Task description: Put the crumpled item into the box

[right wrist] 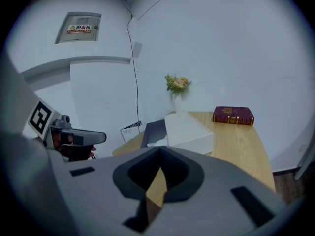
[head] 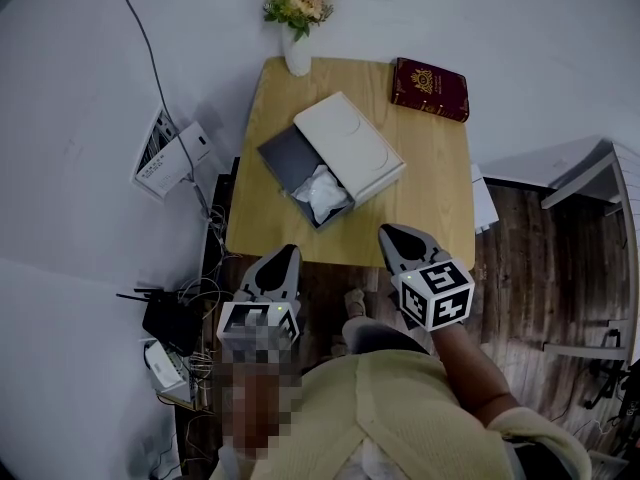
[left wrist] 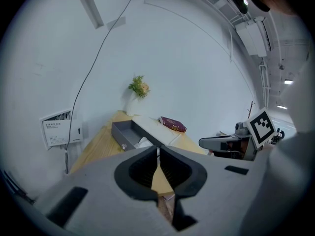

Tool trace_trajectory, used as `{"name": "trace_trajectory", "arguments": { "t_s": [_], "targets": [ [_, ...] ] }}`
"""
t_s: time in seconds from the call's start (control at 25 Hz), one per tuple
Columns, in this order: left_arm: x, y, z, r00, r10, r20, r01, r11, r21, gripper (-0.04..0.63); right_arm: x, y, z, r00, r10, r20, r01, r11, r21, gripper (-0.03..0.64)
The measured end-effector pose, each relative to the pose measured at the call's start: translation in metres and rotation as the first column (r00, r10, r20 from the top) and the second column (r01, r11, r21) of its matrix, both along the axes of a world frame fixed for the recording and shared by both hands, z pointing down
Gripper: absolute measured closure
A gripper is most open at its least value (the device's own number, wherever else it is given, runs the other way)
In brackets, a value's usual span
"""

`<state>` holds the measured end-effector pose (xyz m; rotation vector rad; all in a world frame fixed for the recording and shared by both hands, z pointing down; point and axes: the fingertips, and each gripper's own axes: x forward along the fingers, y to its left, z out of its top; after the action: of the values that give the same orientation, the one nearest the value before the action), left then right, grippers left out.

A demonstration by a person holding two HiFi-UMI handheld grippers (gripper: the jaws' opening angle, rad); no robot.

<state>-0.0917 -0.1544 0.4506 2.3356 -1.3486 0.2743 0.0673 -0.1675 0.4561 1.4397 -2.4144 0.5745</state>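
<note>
The crumpled white item (head: 322, 194) lies inside the dark grey box (head: 284, 157), at the end of the box closest to the person. The box is open on top and sits on the wooden table (head: 425, 193). A white lid (head: 350, 146) lies alongside it, touching 1 long side.

The 2 grippers are held side by side at the table's near edge, well apart from the box. In its own view the left gripper (left wrist: 158, 154) has its jaws pressed together at the tips with nothing between them, and only bare tabletop shows through the gap behind the tips. The right gripper (right wrist: 159, 151) is likewise fully closed and empty, tips touching. From the head view the left gripper (head: 290, 253) sits just off the table edge, and the right gripper (head: 387, 232) has its tips over that edge.

A dark red book (head: 430, 88) lies at the far right corner of the table, apart from the lid. A white vase (head: 298, 56) holding flowers stands at the far edge, near the box's far end
</note>
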Motion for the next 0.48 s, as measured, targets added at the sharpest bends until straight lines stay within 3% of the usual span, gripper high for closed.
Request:
{"name": "trace_trajectory", "arguments": {
  "t_s": [0.48],
  "targets": [
    [0.0040,0.0020,-0.0019,1.000,0.019,0.005,-0.019,1.000,0.003,0.561,-0.0054,-0.0024,-0.0095,1.000,-0.026,0.006,0.026,0.999,0.027,0.588]
  ]
}}
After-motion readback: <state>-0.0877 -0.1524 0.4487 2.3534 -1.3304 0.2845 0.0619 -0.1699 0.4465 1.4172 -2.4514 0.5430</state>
